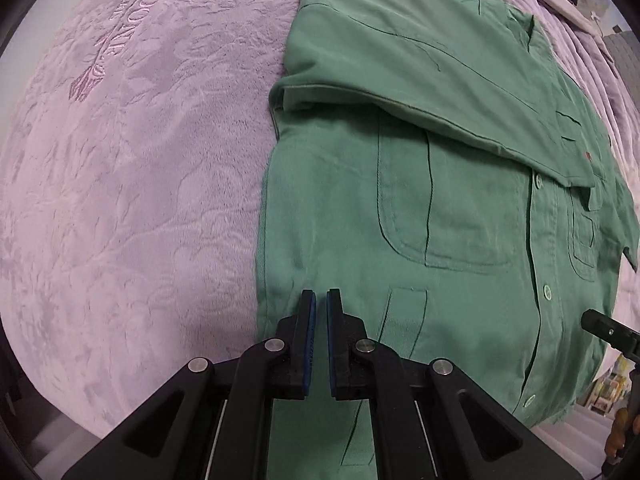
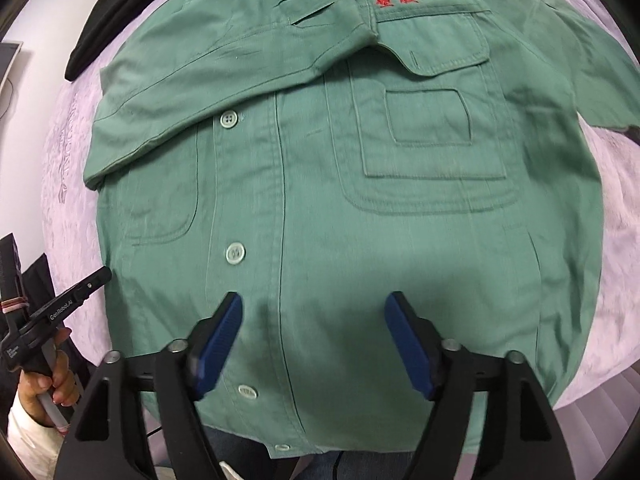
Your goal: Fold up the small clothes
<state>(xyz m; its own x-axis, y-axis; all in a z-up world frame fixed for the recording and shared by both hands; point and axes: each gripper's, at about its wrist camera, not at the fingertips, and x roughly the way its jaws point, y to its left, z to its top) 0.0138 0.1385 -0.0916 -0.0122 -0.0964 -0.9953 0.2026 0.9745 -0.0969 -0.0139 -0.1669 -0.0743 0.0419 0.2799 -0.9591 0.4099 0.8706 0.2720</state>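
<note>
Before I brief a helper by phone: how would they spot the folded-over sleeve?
Find the green shirt spread on the lilac blanket. The sleeve lies slantwise across its chest, cuff beside the red embroidery. It alone crosses the button placket.

Two red embroidered characters, too small for me to read with certainty, sit above the chest pocket flap of the green work shirt. "GenRobot.AI" is printed in white on my left gripper. Embroidered lettering on the lilac bedspread stays illegible.
</note>
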